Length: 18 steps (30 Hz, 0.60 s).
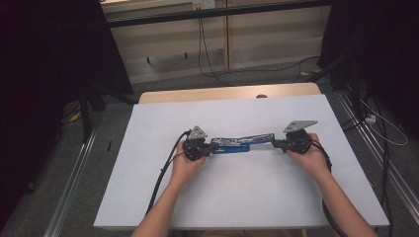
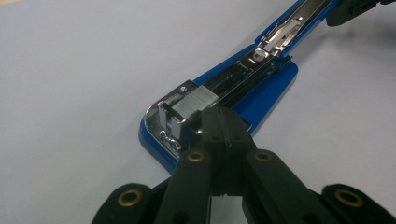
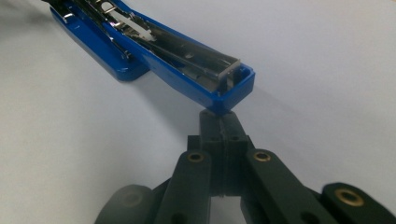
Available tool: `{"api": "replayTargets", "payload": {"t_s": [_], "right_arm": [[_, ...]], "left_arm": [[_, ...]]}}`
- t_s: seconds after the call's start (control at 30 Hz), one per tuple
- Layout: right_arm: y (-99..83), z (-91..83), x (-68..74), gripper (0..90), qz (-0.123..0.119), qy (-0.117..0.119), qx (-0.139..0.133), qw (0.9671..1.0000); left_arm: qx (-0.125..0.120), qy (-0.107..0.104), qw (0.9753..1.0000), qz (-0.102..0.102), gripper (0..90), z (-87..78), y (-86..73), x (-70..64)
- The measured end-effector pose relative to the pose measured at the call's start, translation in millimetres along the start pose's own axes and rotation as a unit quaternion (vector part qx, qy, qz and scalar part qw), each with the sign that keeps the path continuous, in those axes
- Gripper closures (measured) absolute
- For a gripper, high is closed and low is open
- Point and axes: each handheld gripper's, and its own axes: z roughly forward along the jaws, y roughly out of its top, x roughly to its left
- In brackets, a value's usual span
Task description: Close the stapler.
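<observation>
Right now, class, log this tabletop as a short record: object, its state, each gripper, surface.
object: blue stapler
state: swung open flat, staple strip at the magazine's front end
left gripper: jaws closed, tip pressing at the staple end
right gripper: jaws closed, tip beneath the opened top arm's end
surface: white table

A stapler is lying opened out flat near the middle of the table, running left to right. The left gripper is sitting at its left end, the right gripper at its right end. A strip of staples is resting in the stapler's left end.
</observation>
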Motion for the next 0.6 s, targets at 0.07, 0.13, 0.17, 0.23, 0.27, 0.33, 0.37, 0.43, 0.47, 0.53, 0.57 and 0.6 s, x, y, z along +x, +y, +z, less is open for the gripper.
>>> {"api": "replayTargets", "payload": {"t_s": [0.07,0.13,0.17,0.23,0.27,0.33,0.37,0.43,0.47,0.53,0.57,0.6], "right_arm": [[1.2,0.6,0.2,90.0,0.0,0.002,-0.002,1.0],[3.1,1.3,1.1,90.0,-0.004,0.002,-0.006,1.0],[4.3,1.3,1.5,90.0,-0.004,0.002,-0.007,1.0],[6.6,1.4,2.7,90.0,-0.003,0.004,-0.012,0.9999],[7.6,1.4,3.3,90.0,-0.002,0.005,-0.014,0.9999],[9.8,2.0,4.6,90.0,-0.003,0.01,-0.019,0.9998],[11.0,2.3,5.4,90.0,-0.003,0.011,-0.021,0.9997],[13.4,3.0,6.8,90.0,-0.003,0.016,-0.027,0.9995],[14.6,3.1,7.8,90.0,-0.003,0.017,-0.028,0.9995],[16.2,3.7,9.5,90.0,-0.007,0.021,-0.03,0.9993],[16.6,4.3,10.4,90.0,-0.007,0.023,-0.03,0.9993],[16.7,5.2,11.0,90.0,-0.008,0.026,-0.03,0.9992]], "left_arm": [[0.0,0.0,1.0,0.0,90.0,-0.3,-0.2,-0.3],[0.001,0.002,1.0,0.002,90.0,-1.1,-0.4,-1.2],[0.003,0.004,1.0,0.003,90.0,-1.4,-0.4,-2.0],[0.006,0.002,1.0,0.005,90.0,-2.4,-0.3,-2.2],[0.003,0.004,1.0,0.003,90.0,-2.1,-0.8,-2.3],[0.002,0.002,1.0,0.0,90.0,-2.6,-1.1,-2.1],[0.002,0.004,1.0,0.002,90.0,-2.8,-1.3,-2.4],[-0.002,0.002,1.0,0.0,90.0,-3.2,-2.0,-2.4],[0.004,0.0,1.0,-0.001,90.0,-3.6,-2.2,-2.4],[0.005,-0.001,1.0,-0.006,90.0,-3.5,-3.5,-2.4],[0.007,-0.002,0.9999,-0.007,90.0,-3.7,-4.5,-2.2],[0.008,-0.004,0.9999,-0.009,90.0,-4.0,-5.2,-1.8]]}}
